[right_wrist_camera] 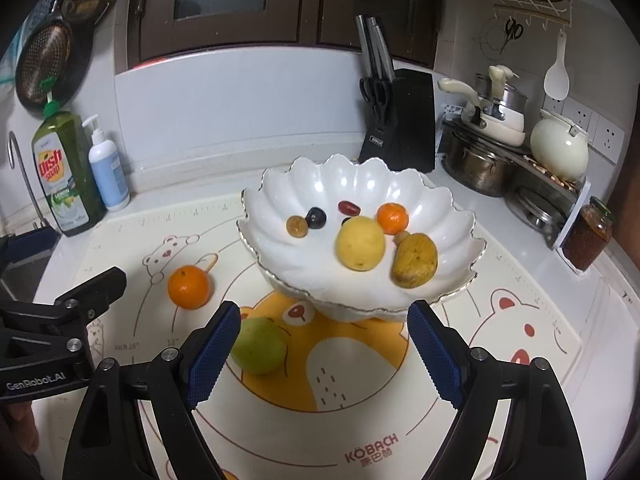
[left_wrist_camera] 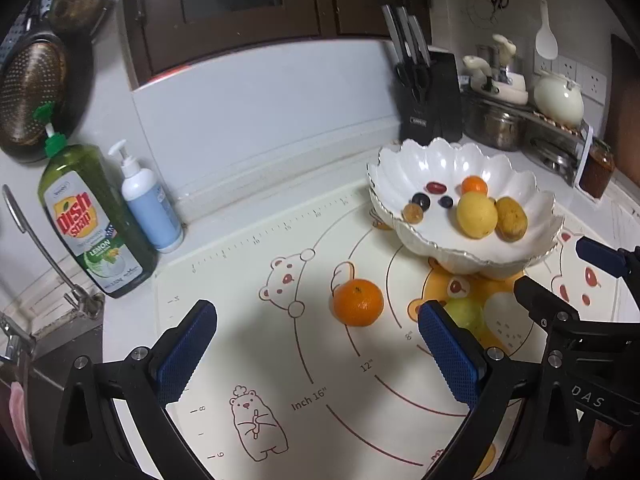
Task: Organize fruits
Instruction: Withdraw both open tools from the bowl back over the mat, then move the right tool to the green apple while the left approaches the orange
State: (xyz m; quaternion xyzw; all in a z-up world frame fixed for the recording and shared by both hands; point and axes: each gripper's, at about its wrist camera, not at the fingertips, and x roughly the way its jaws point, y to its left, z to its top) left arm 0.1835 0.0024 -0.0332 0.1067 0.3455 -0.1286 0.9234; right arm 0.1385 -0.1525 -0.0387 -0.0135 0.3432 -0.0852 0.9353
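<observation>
Loose orange (right_wrist_camera: 188, 287) sits on the mat (right_wrist_camera: 520, 344), just left of & below the bowl (right_wrist_camera: 304, 196). Green fruit (right_wrist_camera: 260, 345) lies on the mat too, close in front of the bowl, right of the orange. In the bowl: yellow fruit (right_wrist_camera: 360, 243) at centre, brownish-yellow fruit (right_wrist_camera: 414, 260) touching its right side, small orange (right_wrist_camera: 393, 218) behind, red berry (right_wrist_camera: 349, 208), dark berry (right_wrist_camera: 316, 217), tan berry (right_wrist_camera: 297, 226) to the left. Right gripper (right_wrist_camera: 324, 354) is wide open, empty, in front of the bowl w/ the green fruit by its left finger. Left gripper (left_wrist_camera: 318, 354) is also wide open, empty, over the mat left of the bowl. Soap bottle (right_wrist_camera: 66, 172) & knife block (right_wrist_camera: 400, 120) stand behind the bowl, far left & just behind.
</observation>
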